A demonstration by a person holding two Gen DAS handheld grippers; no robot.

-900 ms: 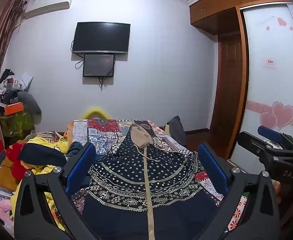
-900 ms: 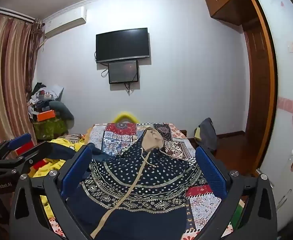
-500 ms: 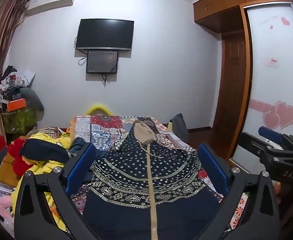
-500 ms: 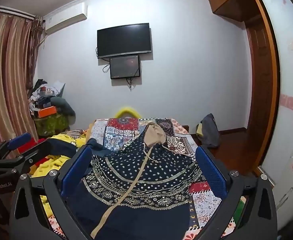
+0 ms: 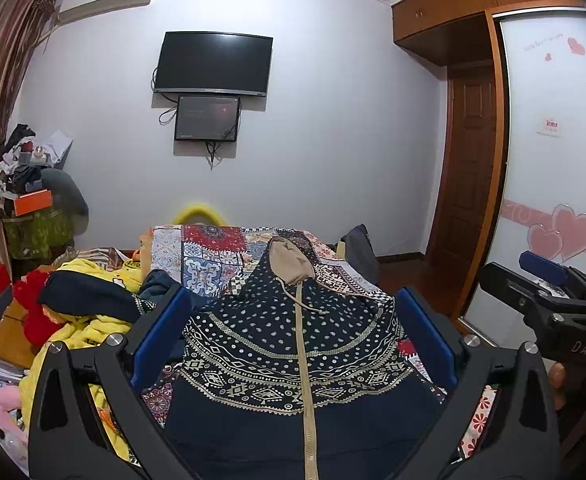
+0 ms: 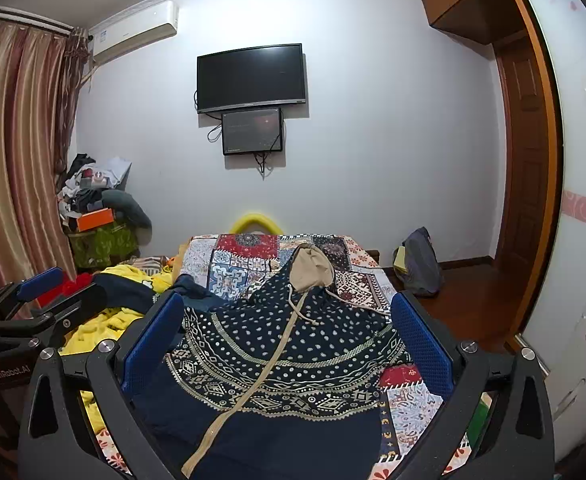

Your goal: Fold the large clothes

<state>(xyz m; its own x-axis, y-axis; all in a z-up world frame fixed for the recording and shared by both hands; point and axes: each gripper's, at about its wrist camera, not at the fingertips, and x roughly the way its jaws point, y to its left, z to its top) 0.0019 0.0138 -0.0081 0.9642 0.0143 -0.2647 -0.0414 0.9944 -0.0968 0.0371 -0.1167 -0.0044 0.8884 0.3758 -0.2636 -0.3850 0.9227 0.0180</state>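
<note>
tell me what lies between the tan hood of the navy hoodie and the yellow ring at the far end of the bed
Only the patchwork bedspread lies between the tan hood and the yellow ring; the right wrist view shows this most clearly.

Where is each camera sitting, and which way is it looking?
Left wrist: sits on the left gripper, looking along its open blue fingers over the navy hooded garment on the bed toward the TV; the right gripper and a bit of hand show at right.
Right wrist: sits on the right gripper, fingers open, facing the same way; the left gripper shows at left.
Both share the garment, the patchwork bedspread and the TV.
</note>
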